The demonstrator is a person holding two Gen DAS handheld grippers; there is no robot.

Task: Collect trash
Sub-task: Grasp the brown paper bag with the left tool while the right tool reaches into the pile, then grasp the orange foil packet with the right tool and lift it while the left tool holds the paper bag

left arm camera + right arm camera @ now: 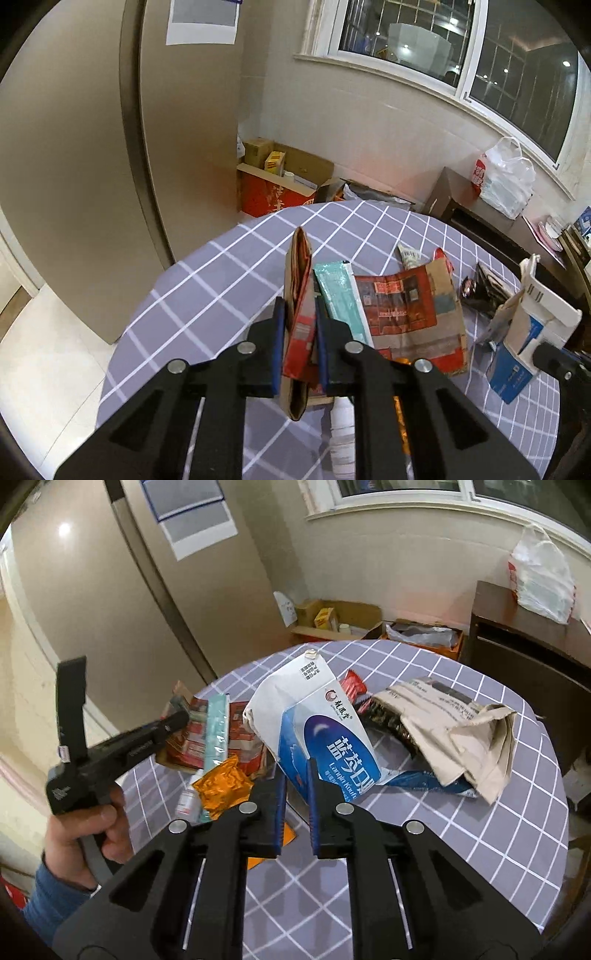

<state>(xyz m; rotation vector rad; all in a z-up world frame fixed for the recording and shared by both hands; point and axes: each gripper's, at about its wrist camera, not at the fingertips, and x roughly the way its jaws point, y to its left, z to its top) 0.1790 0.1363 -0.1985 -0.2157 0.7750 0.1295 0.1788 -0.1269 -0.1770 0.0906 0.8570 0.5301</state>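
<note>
Left gripper and right gripper share one build: matte black moulded arms, each with a triangular cut-out and a bright slot, joined by four round silver pivot pins. The jaws carry ribbed blue pads. Seen from outside, the left gripper has a black pistol-style body with small white lettering, an upright black plate and a grey trigger. The hand on it emerges from a blue knitted sleeve.
</note>
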